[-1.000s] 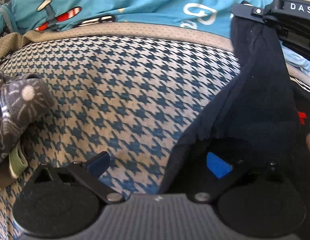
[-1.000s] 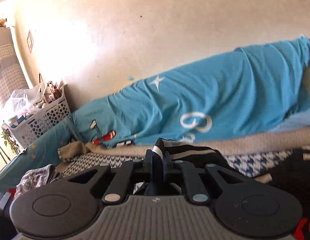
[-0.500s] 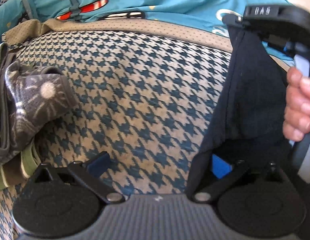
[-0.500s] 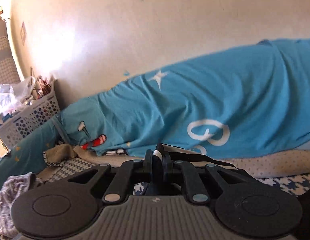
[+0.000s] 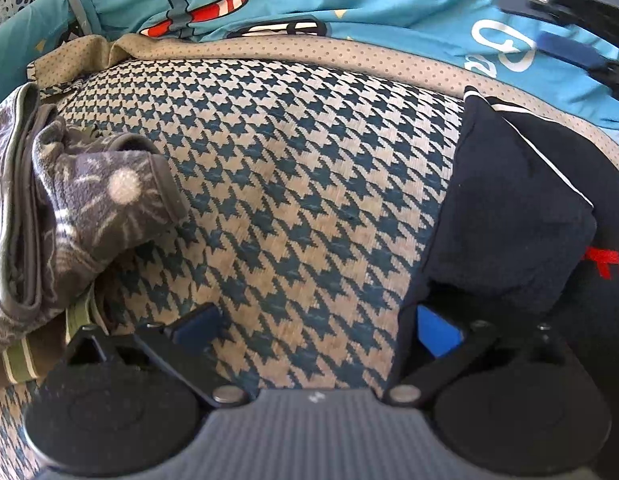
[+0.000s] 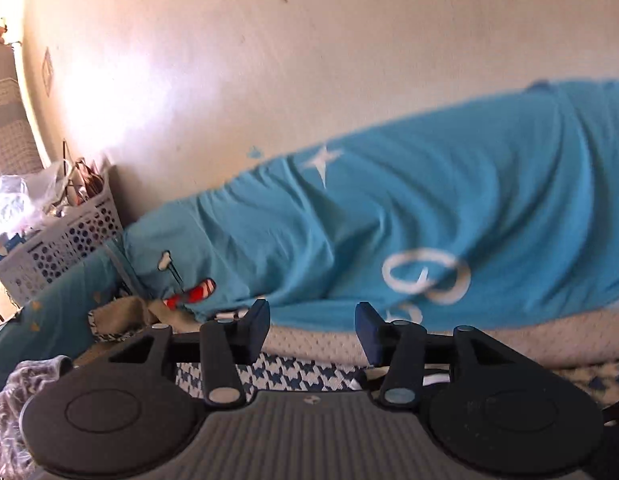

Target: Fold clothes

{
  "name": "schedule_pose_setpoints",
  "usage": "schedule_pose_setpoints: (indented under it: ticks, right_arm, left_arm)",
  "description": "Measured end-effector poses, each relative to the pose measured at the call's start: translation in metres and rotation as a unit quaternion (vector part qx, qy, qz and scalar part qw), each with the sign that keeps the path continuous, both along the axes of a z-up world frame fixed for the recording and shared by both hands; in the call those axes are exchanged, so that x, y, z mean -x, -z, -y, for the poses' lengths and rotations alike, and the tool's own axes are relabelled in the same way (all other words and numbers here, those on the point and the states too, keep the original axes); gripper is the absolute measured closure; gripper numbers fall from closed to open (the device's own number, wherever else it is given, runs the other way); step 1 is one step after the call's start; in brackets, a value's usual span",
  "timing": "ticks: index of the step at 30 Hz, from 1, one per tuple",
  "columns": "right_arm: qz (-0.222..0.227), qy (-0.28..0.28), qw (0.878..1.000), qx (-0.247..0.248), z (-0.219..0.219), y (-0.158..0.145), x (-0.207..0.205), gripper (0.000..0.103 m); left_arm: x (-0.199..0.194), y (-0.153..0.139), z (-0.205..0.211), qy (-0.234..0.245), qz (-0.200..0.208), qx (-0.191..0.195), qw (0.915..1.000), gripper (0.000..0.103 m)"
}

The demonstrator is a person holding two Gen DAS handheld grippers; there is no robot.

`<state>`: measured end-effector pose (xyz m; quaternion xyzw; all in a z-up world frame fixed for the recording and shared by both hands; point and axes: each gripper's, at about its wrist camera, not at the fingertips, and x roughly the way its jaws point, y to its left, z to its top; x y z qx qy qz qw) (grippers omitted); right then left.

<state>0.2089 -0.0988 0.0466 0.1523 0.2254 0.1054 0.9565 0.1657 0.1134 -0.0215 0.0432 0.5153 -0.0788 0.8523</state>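
A dark navy garment [image 5: 513, 216] with white piping lies folded over on the houndstooth bed cover [image 5: 293, 184], at the right of the left wrist view. My left gripper [image 5: 313, 324] is open just above the cover; its right finger [image 5: 433, 326] is against the garment's near edge and its left finger [image 5: 197, 322] is over bare cover. My right gripper [image 6: 313, 328] is open and empty, raised above the garment, and shows at the top right of the left wrist view [image 5: 569, 36]. A sliver of the garment [image 6: 433, 380] shows below it.
A grey patterned garment [image 5: 69, 216] lies folded at the left over a striped piece [image 5: 21, 360]. A turquoise airplane-print sheet [image 6: 389, 224] covers a bolster along the wall. A white perforated basket [image 6: 57, 248] with clutter stands at the far left.
My right gripper has opened and let go of the navy garment, which dropped from hanging onto the bed in a fold. The left gripper stays open at the garment's near edge.
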Motion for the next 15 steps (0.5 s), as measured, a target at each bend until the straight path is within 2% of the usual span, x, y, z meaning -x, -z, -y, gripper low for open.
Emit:
schedule_pose_setpoints:
  ticks: [6, 9, 13, 15]
  right_arm:
    - [0.0, 0.008, 1.0, 0.007, 0.011, -0.008, 0.026, 0.056]
    - [-0.022, 0.018, 1.0, -0.006, 0.021, 0.002, 0.047, 0.055]
    - [-0.044, 0.036, 0.998, -0.007, 0.029, 0.02, 0.074, 0.053]
    - [-0.056, 0.043, 0.998, -0.009, 0.03, 0.028, 0.079, 0.05]
  left_arm:
    - [0.002, -0.001, -0.003, -0.009, 0.005, 0.006, 0.9999, 0.0]
    - [0.003, -0.005, -0.005, -0.013, 0.018, 0.004, 0.9997, 0.0]
    - [0.002, -0.012, -0.008, -0.027, 0.048, -0.017, 0.9983, 0.0]
    - [0.0, -0.014, -0.013, -0.035, 0.045, -0.006, 0.9983, 0.0]
